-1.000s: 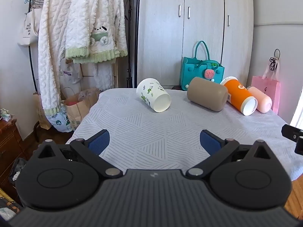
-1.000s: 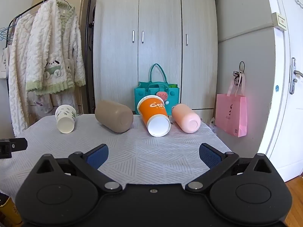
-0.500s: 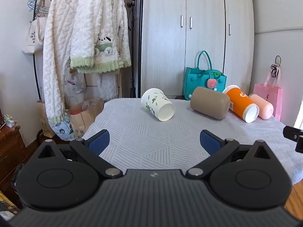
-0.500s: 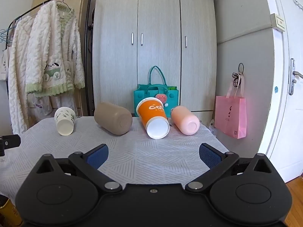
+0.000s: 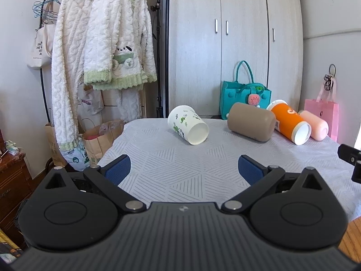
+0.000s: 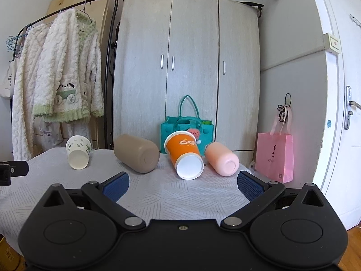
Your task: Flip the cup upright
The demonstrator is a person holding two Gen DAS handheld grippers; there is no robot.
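Several cups lie on their sides in a row at the far end of the table. From the left: a white cup with green leaf prints, a tan cup, an orange cup and a pink cup. My left gripper is open and empty, low over the near part of the table, facing the white cup. My right gripper is open and empty, facing the orange cup.
The table has a white patterned cloth. Behind it stand a wardrobe and a teal bag. A clothes rack with fluffy robes is at the left. A pink paper bag hangs at the right near a door.
Both views have tilted upward a little, so the cups sit lower in the frames. Both grippers stay open and the cups have not moved.
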